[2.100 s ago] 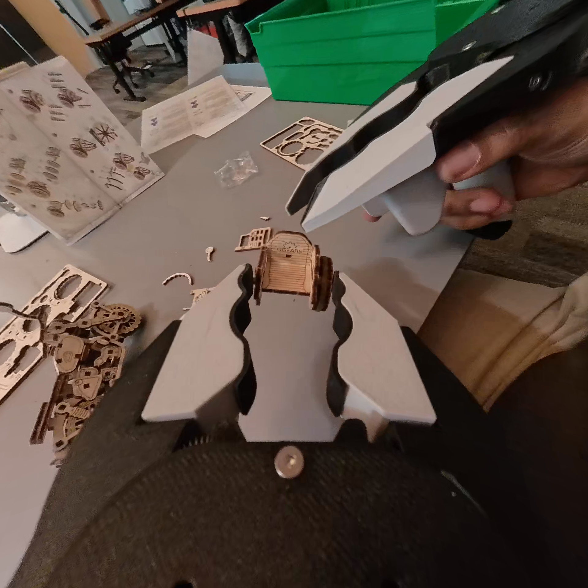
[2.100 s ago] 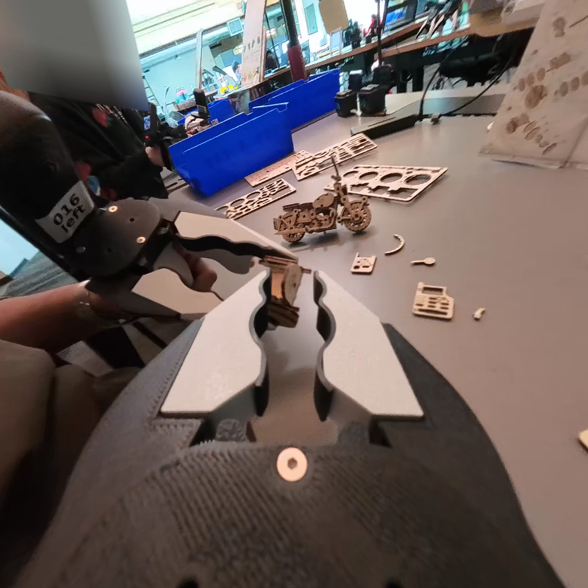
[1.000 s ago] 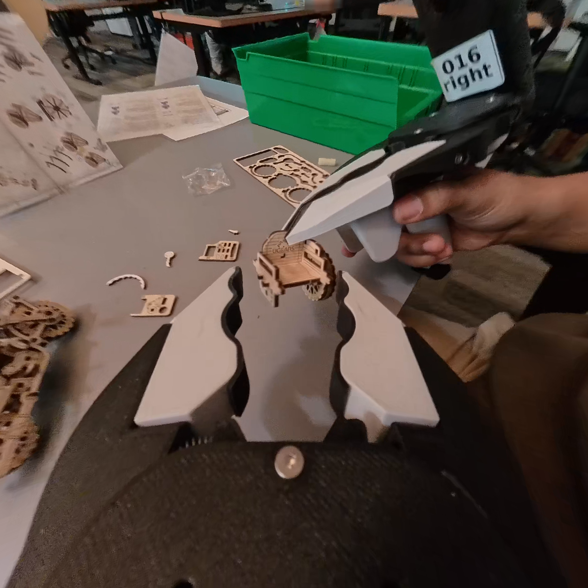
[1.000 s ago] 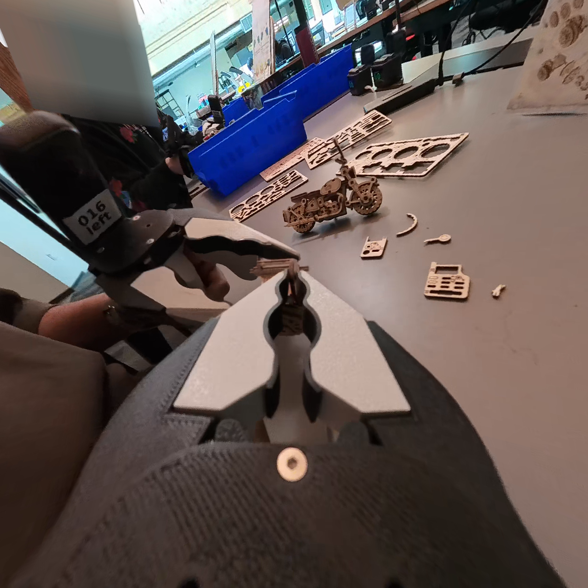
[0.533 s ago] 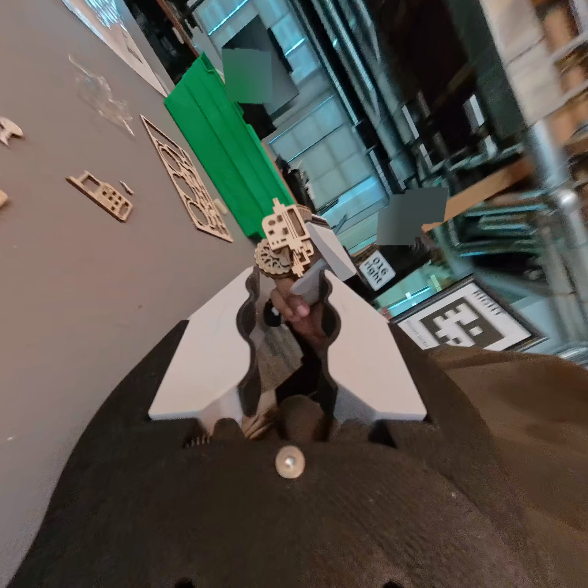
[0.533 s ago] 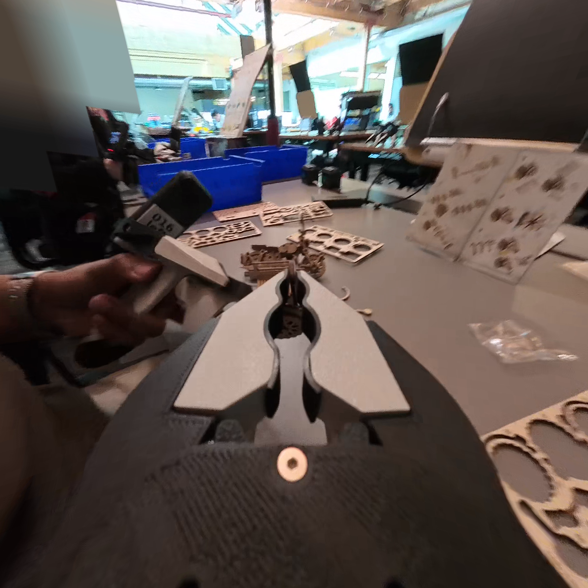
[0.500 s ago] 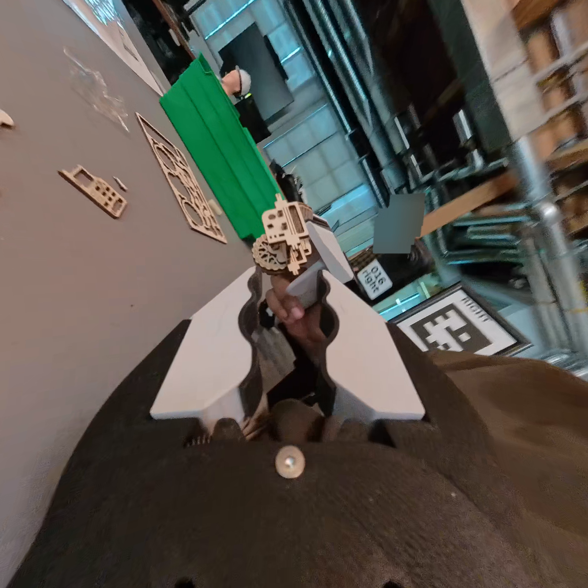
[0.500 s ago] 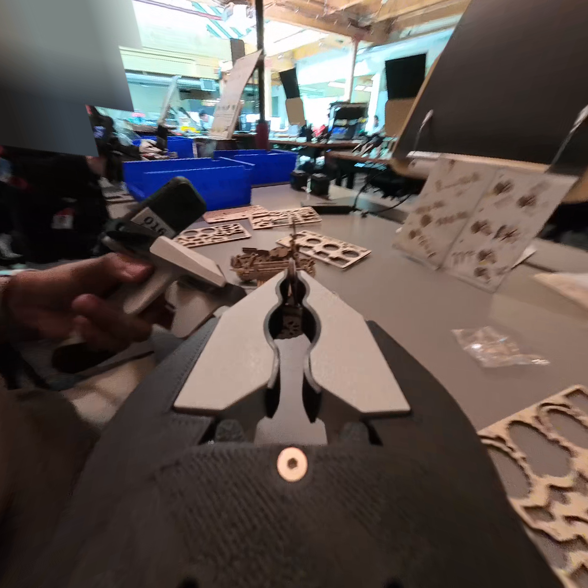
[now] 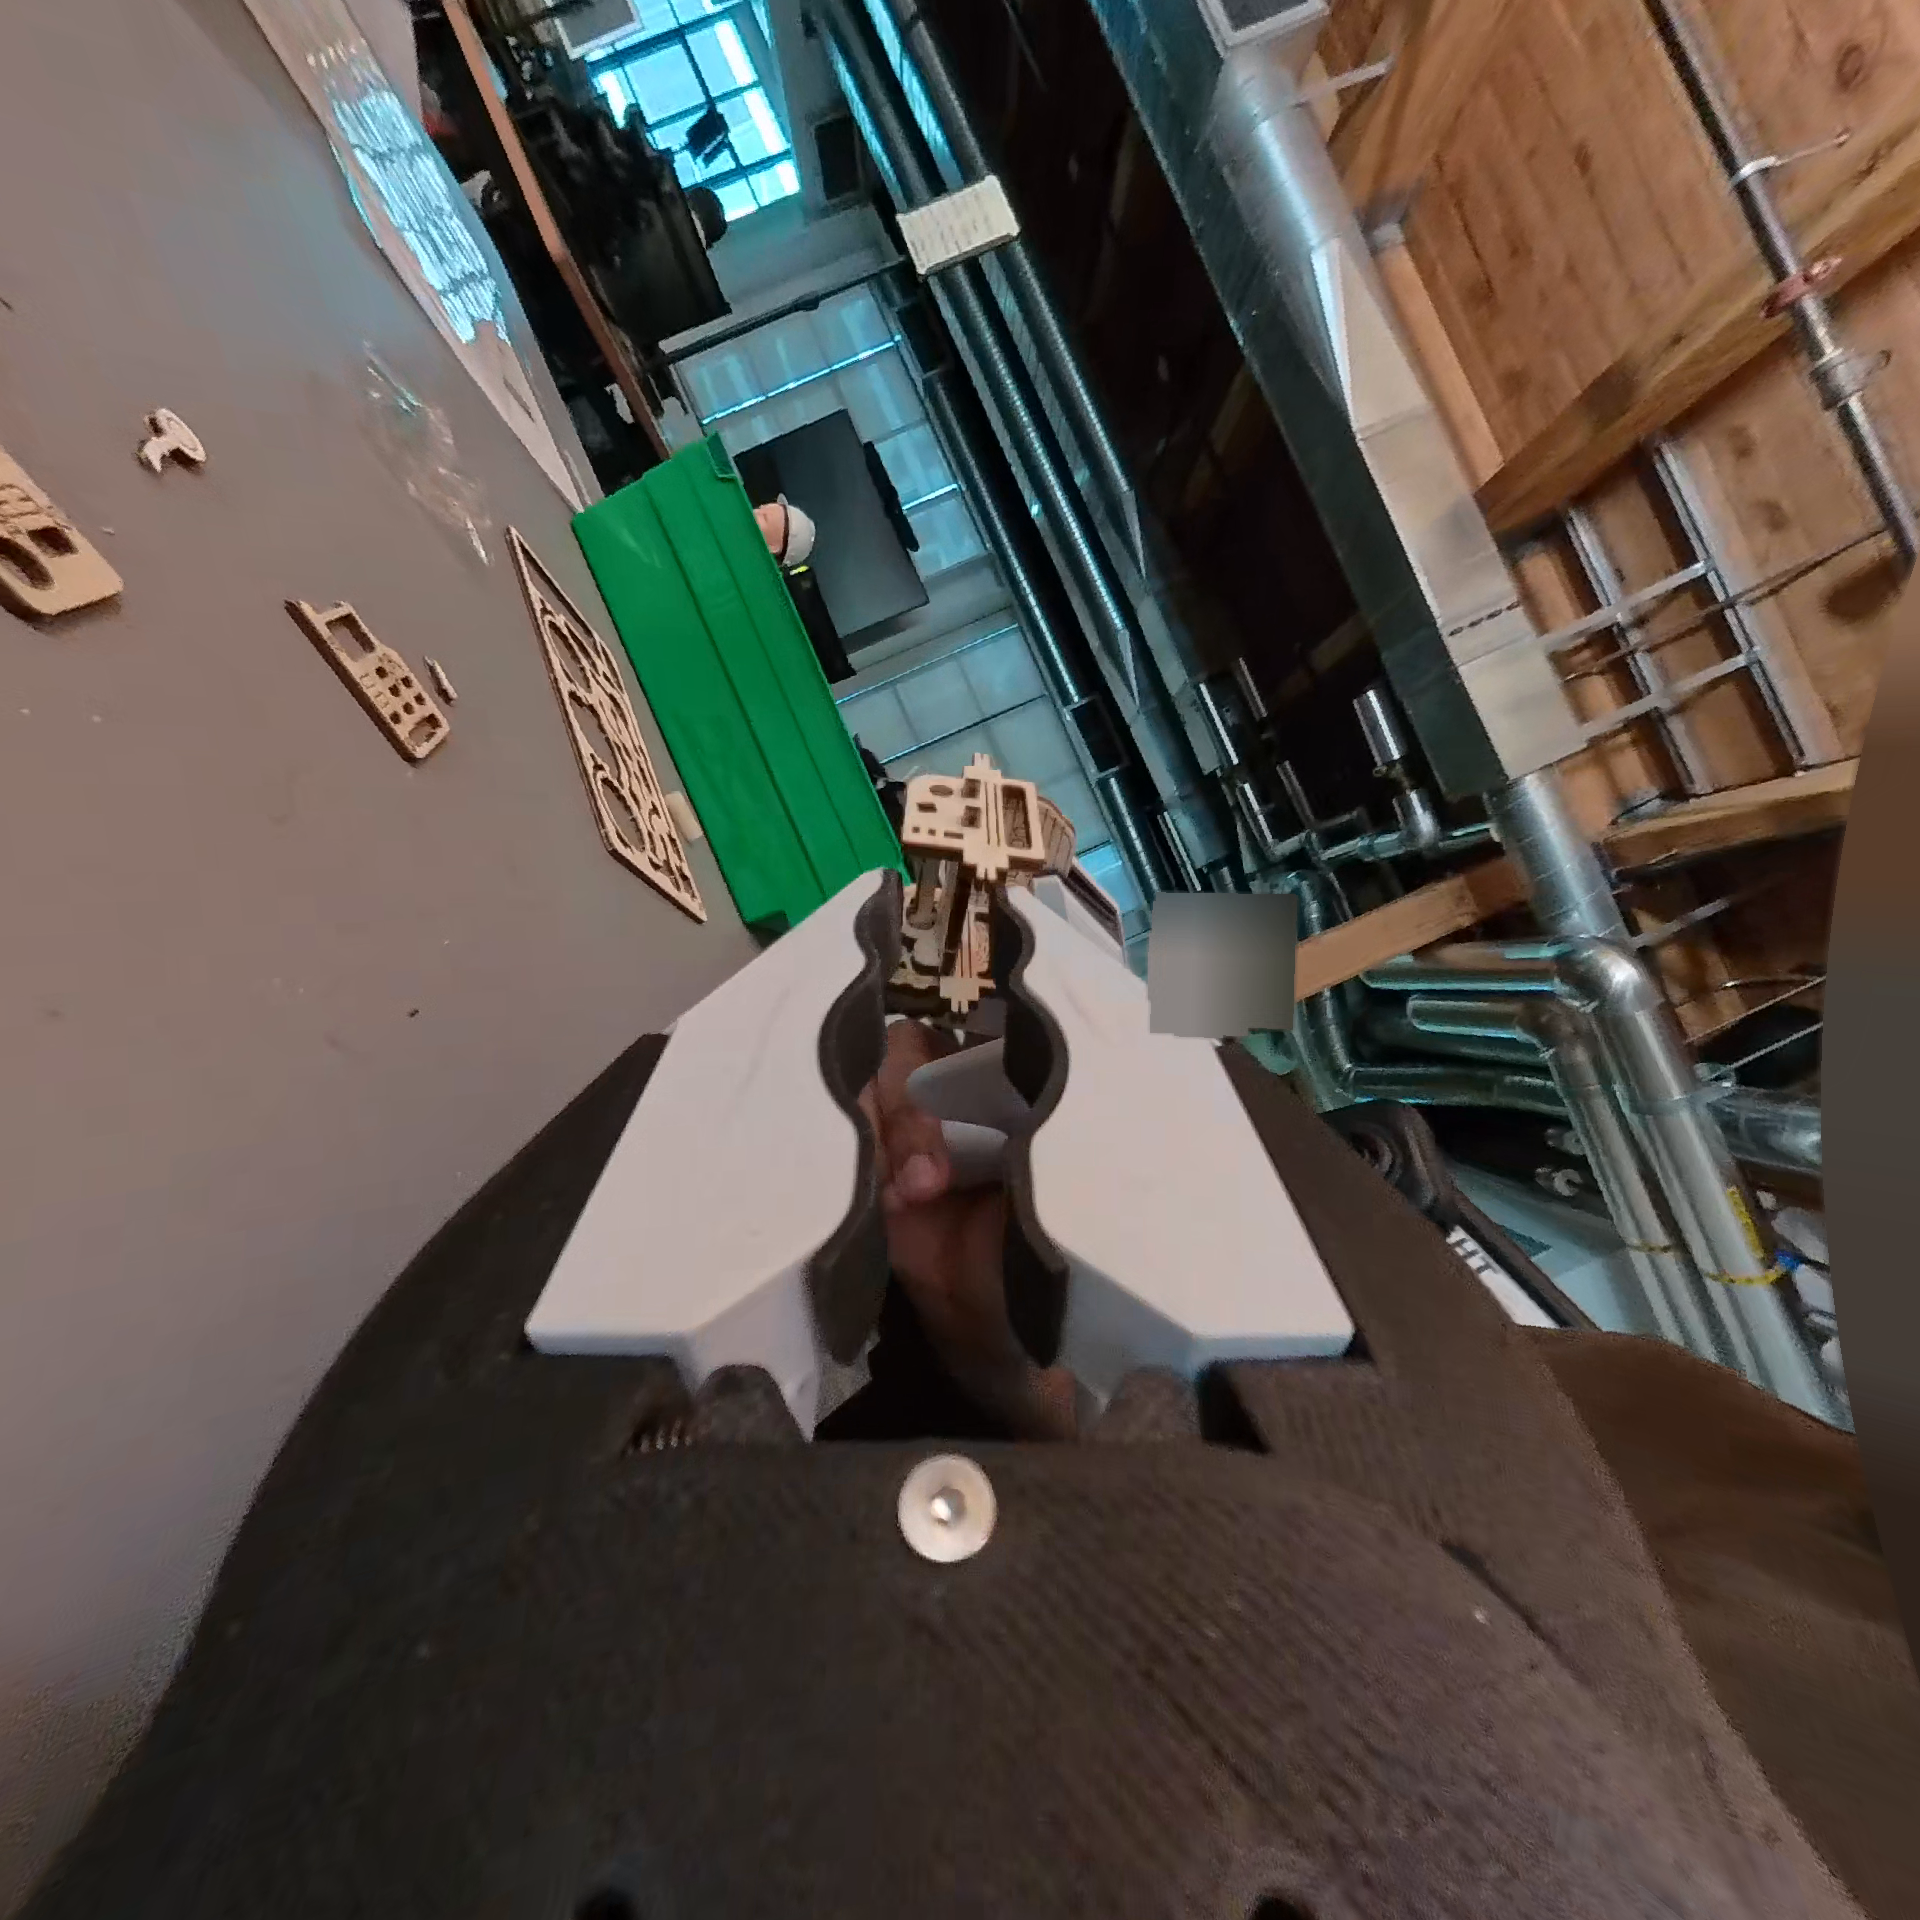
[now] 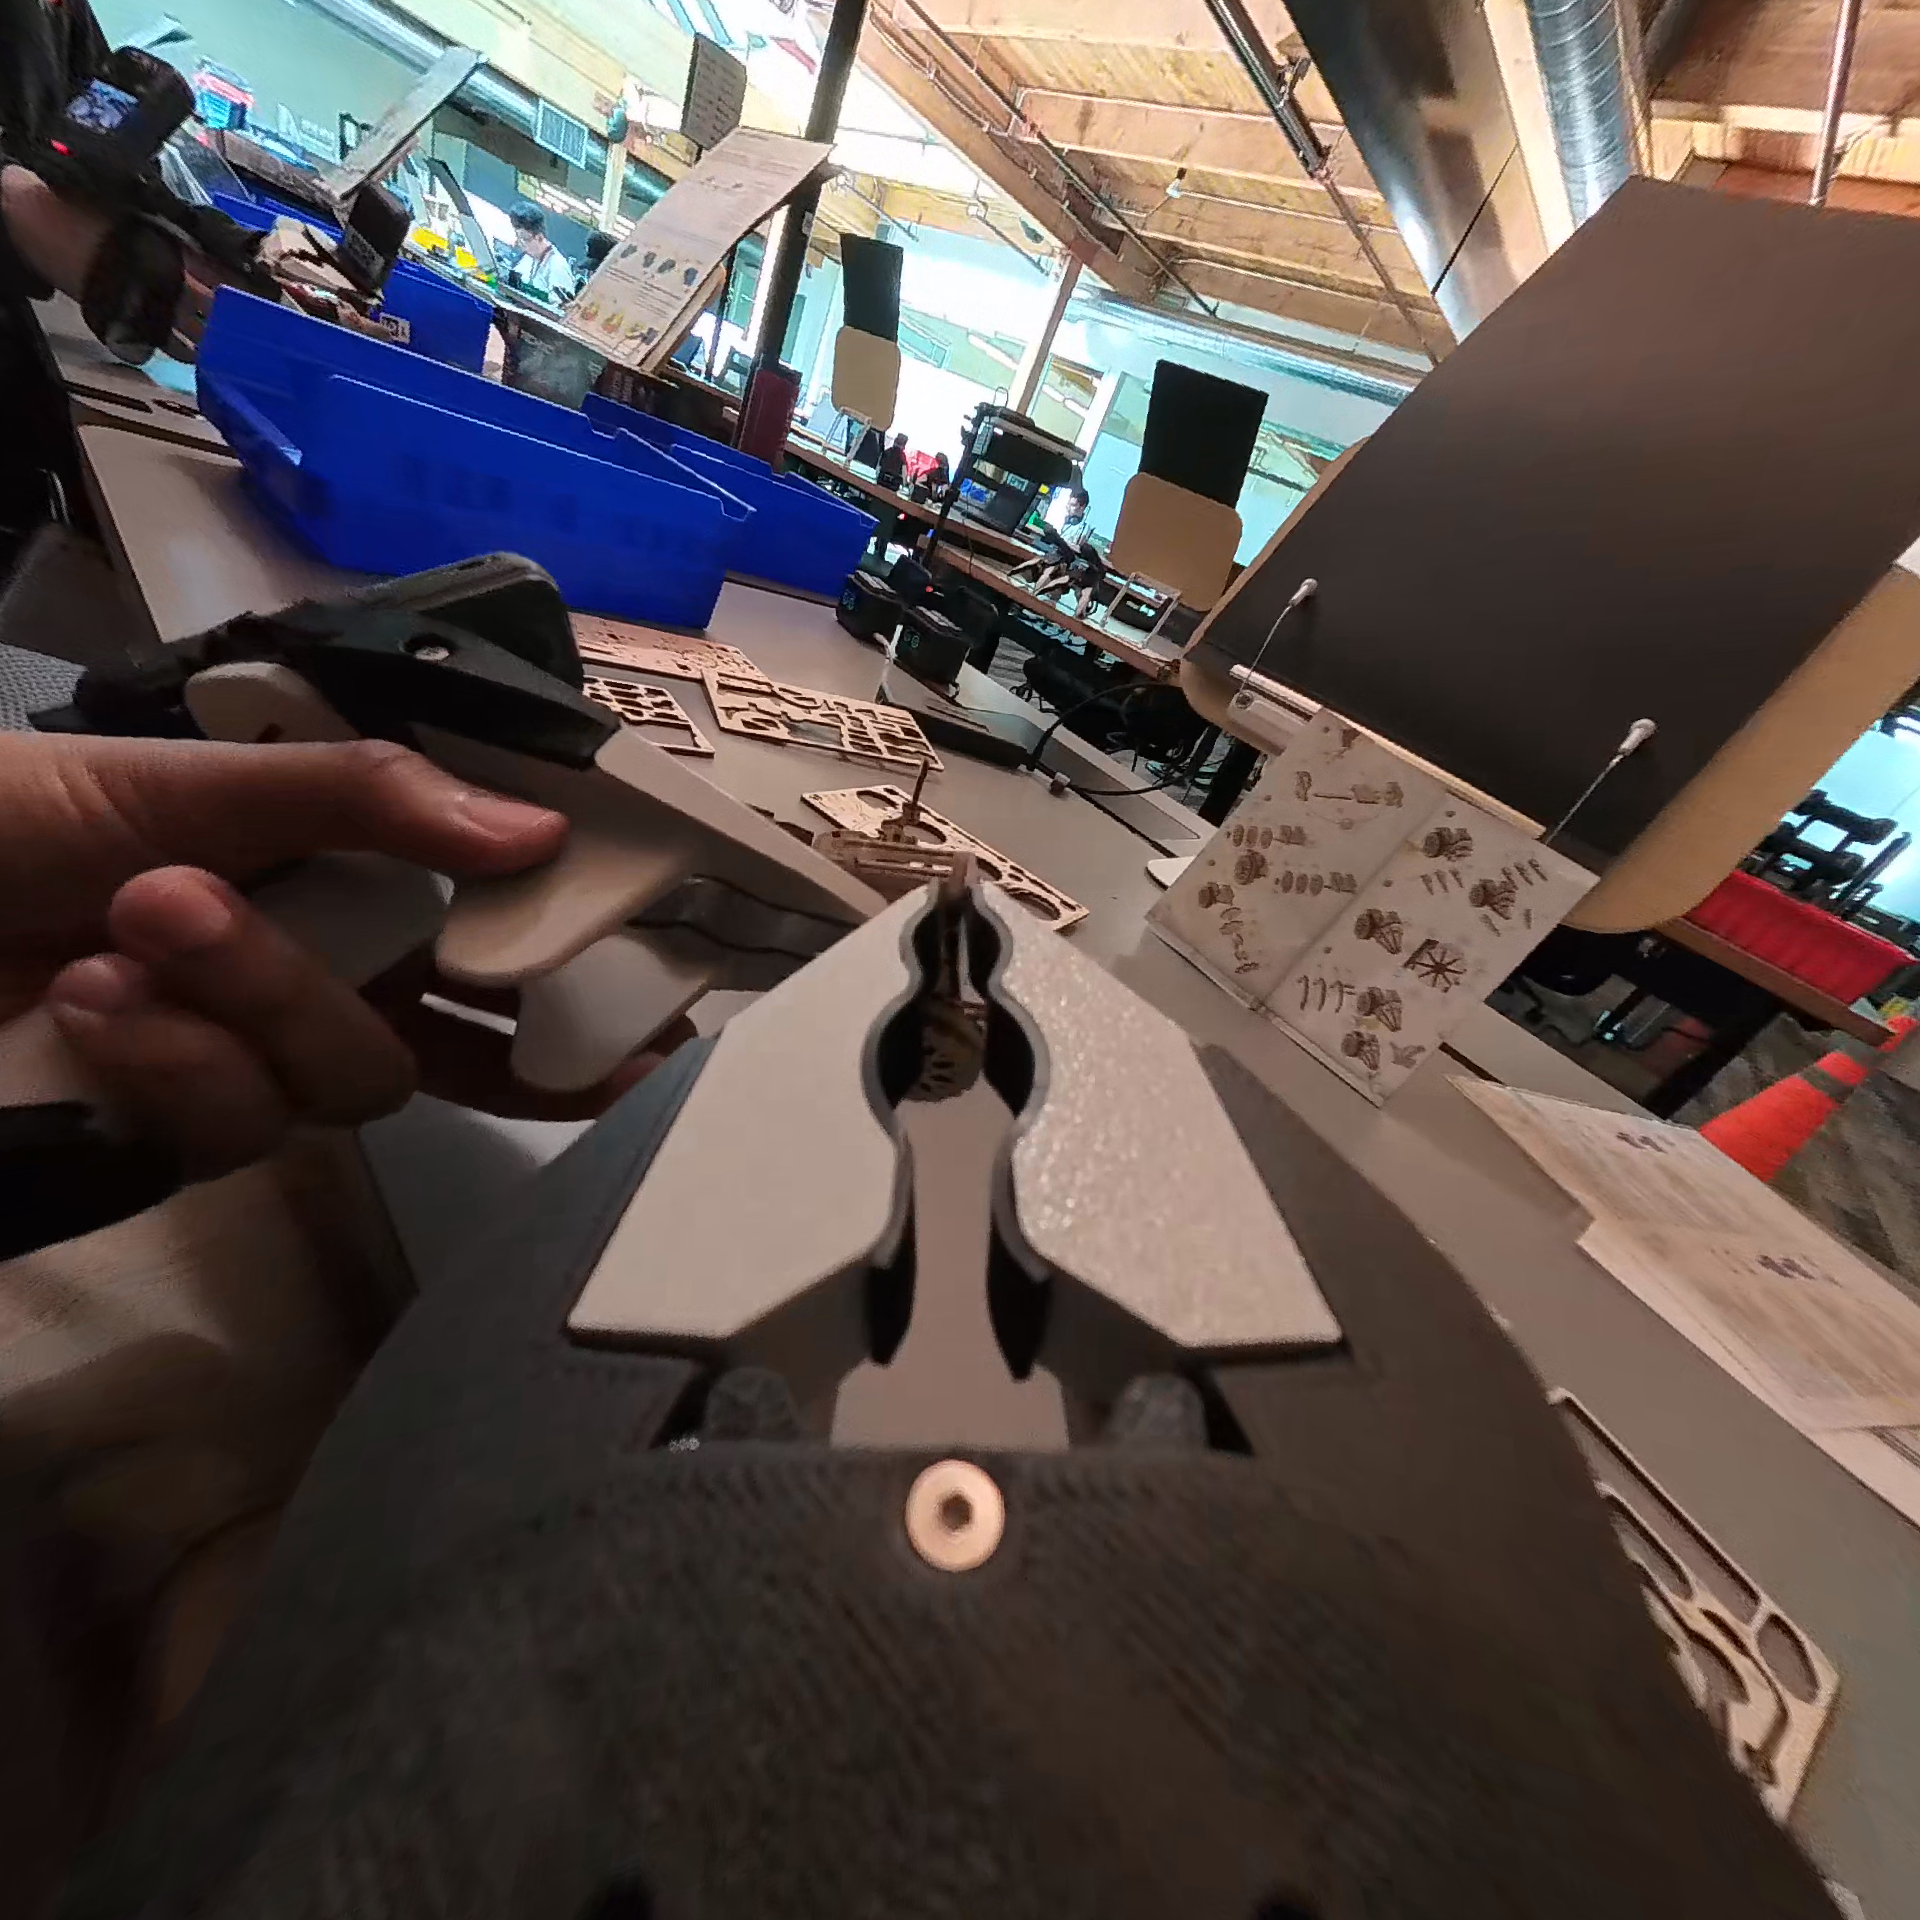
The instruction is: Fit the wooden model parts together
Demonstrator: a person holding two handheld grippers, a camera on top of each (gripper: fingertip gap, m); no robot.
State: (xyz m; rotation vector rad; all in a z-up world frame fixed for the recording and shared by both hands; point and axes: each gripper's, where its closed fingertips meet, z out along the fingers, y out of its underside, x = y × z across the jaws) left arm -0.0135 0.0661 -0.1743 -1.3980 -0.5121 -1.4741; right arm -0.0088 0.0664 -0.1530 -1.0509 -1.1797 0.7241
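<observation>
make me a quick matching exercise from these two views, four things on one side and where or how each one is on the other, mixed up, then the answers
Things:
1. wooden model assembly
2. green bin
3. blue bins
4. orange cone

Places or states:
A. on the floor beyond the table's far edge
B. clamped in the fingertips of the left gripper, off the table
C. on the grey table beside a punched-out wooden sheet
D. on a table behind the flat wooden sheets

Pairs: 1-B, 2-C, 3-D, 4-A
</observation>
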